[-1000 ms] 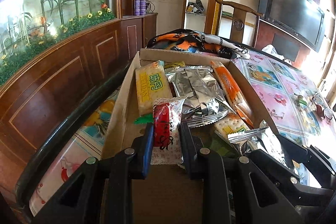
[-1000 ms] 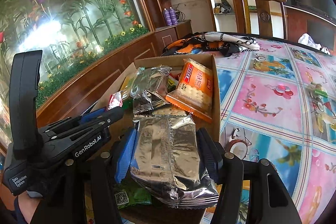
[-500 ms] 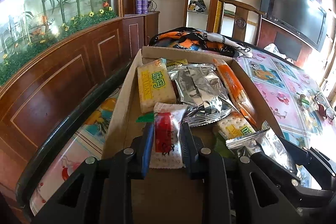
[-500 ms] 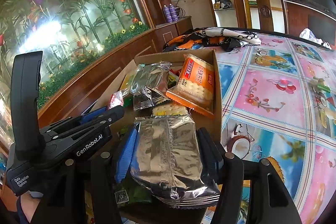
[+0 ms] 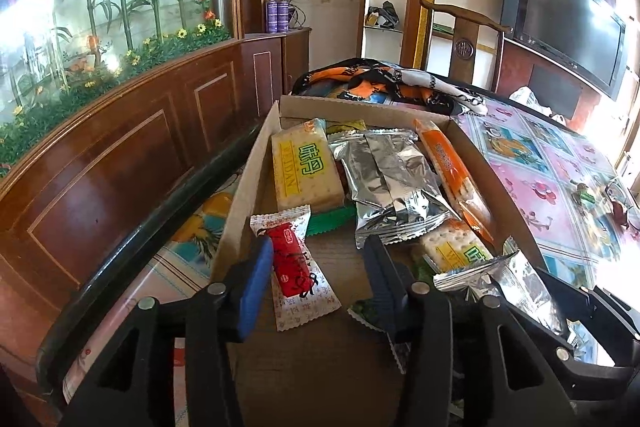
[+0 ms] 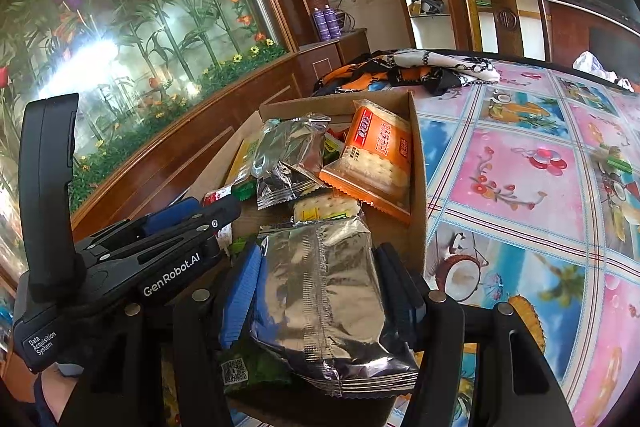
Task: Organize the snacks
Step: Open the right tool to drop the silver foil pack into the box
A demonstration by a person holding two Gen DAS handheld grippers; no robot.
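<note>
The left hand-held gripper point(image 5: 316, 267) is opening, its jaws clear of the red-and-white snack packet point(image 5: 294, 269) lying near the cardboard box point(image 5: 244, 195)'s near-left corner. The right hand-held gripper point(image 6: 320, 291) clamps a silver packet point(image 6: 324, 299) over the box's near edge; placing it looks next

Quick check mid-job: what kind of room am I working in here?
Most likely a home living or dining room. A wall-mounted television hangs at the right, a carved wooden chair stands at a table with a colourful patterned cover, and a large pane with bamboo and flowers fills the wall at the left.
</note>
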